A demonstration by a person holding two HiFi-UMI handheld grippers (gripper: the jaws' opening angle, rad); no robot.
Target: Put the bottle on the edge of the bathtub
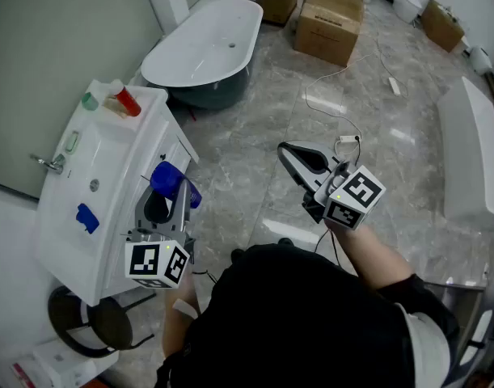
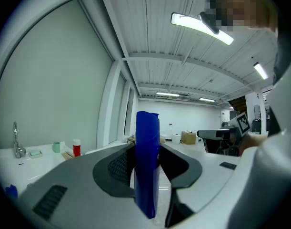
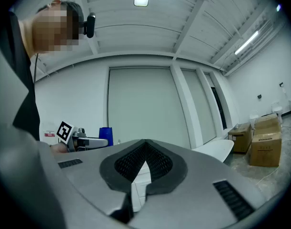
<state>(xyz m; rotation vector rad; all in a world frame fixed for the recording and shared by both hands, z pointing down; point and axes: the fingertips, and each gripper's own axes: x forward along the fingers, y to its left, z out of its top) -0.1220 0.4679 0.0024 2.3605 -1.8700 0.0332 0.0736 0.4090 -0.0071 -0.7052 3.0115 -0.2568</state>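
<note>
A blue bottle (image 1: pixel 169 178) stands upright between the jaws of my left gripper (image 1: pixel 171 194), which is shut on it just off the front edge of the white washbasin. In the left gripper view the blue bottle (image 2: pixel 147 175) fills the gap, and both pads press its sides. The white oval bathtub (image 1: pixel 204 45) stands on the floor beyond the basin, well ahead of the bottle. My right gripper (image 1: pixel 289 152) hovers over the marble floor to the right. It is shut with nothing in it, and its pads (image 3: pixel 135 162) meet. The bathtub (image 3: pixel 216 149) shows at the right of that view.
The washbasin (image 1: pixel 117 148) carries a tap (image 1: pixel 51 164), a red-capped bottle (image 1: pixel 127 102), a green cup (image 1: pixel 90 100) and a small blue item (image 1: pixel 87 217). Cardboard boxes (image 1: pixel 331 18) stand behind the tub. A white cable (image 1: pixel 327 107) lies on the floor, and another white fixture (image 1: pixel 473 152) stands at the right.
</note>
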